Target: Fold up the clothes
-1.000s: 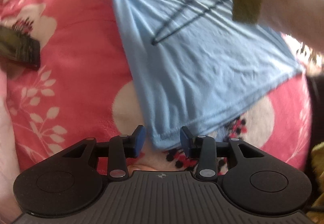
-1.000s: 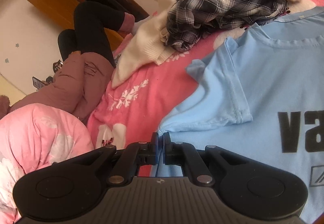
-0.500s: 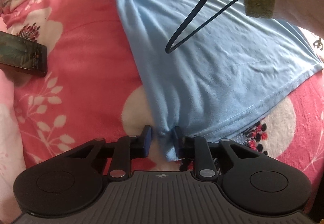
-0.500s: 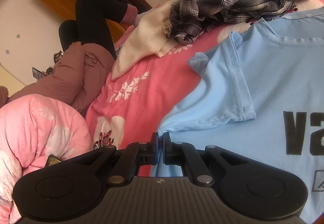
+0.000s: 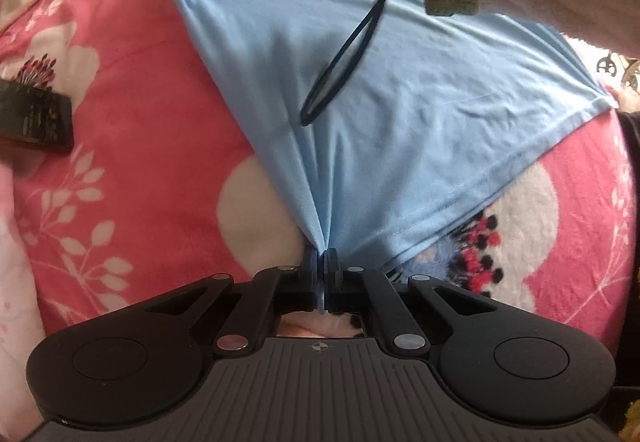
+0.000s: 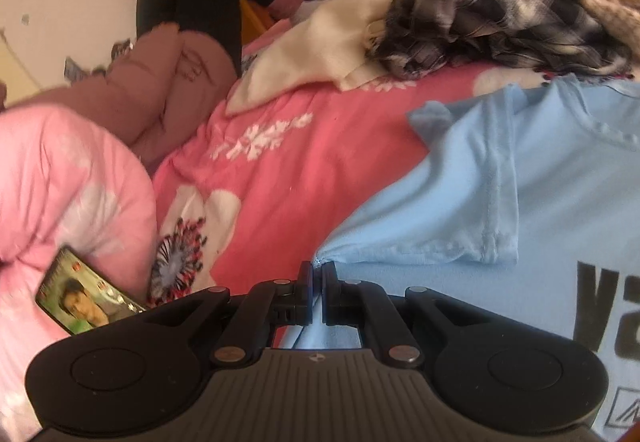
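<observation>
The left claw [image 5: 321, 262] gripped the hem corner of the blue T-shirt [image 5: 400, 102] lying on the bed [image 5: 132, 102]; the right claw [image 6: 317, 270] gripped its sleeve edge. The shirt's length ran between them.

Soft daylight, fisheye-warped edges, slight motion blur

Left gripper [image 5: 321, 262] pinches blue T-shirt [image 5: 400, 114] hem corner.

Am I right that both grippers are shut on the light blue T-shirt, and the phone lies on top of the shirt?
Not quite: the phone lies on the pink floral blanket, beside the light blue T-shirt, as the left wrist view shows. Both the left gripper and right gripper do pinch the shirt.
</observation>
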`<state>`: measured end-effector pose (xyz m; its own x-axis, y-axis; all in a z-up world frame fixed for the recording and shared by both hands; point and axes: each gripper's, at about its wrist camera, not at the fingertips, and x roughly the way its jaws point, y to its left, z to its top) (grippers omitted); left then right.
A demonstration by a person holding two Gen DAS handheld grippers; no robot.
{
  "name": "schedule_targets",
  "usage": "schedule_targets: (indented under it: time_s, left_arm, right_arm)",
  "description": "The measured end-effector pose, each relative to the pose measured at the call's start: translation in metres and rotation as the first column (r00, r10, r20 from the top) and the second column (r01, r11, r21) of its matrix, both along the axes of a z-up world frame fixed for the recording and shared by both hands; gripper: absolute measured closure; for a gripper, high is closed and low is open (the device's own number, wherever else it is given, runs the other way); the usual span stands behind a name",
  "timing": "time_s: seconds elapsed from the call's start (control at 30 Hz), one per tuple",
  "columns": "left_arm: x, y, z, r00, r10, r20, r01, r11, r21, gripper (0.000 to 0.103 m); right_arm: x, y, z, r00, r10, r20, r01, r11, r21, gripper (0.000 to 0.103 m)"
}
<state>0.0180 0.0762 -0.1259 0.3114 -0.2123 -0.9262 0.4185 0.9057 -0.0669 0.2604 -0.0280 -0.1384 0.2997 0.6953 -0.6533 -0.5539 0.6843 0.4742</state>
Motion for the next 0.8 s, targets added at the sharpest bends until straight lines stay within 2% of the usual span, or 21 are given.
schedule_targets:
  time_s: [0.1, 0.27, 0.4, 0.47, 0.53, 0.63, 0.8]
  left_arm:
    - [0.000, 0.006, 0.000, 0.999, 0.033, -0.020, -0.033, 0.999, -0.017, 0.103]
    - [0.003, 0.013, -0.002, 0.997, 0.058, -0.048, -0.060, 0.997, -0.043, 0.103]
    - [0.008, 0.021, -0.004, 0.994, 0.082, -0.073, -0.088, 0.993, -0.080, 0.101]
    - [0.011, 0.025, -0.004, 0.992, 0.092, -0.086, -0.101, 0.990, -0.103, 0.100]
    - [0.014, 0.029, -0.004, 0.990, 0.096, -0.103, -0.108, 0.987, -0.116, 0.097]
    - [0.021, 0.036, -0.002, 0.985, 0.097, -0.140, -0.117, 0.983, -0.139, 0.088]
    - [0.033, 0.053, 0.008, 0.980, 0.119, -0.157, -0.147, 0.973, -0.177, 0.073]
  right_arm:
    - [-0.002, 0.008, -0.006, 1.000, 0.013, 0.005, -0.012, 1.000, -0.026, 0.099]
    - [0.003, 0.015, -0.026, 0.999, -0.017, -0.033, 0.015, 0.998, -0.060, 0.099]
    - [0.012, 0.007, -0.026, 0.991, -0.060, -0.122, 0.057, 0.998, -0.022, 0.096]
    - [0.012, -0.005, -0.014, 0.987, -0.078, -0.143, 0.077, 0.997, -0.016, 0.085]
    - [0.004, -0.026, 0.003, 0.989, -0.075, -0.126, 0.074, 0.997, -0.014, 0.077]
    - [-0.014, -0.061, 0.028, 0.994, -0.040, -0.102, 0.038, 0.999, -0.014, 0.077]
    - [-0.072, -0.118, 0.061, 0.990, 0.092, -0.110, -0.097, 0.994, -0.044, 0.077]
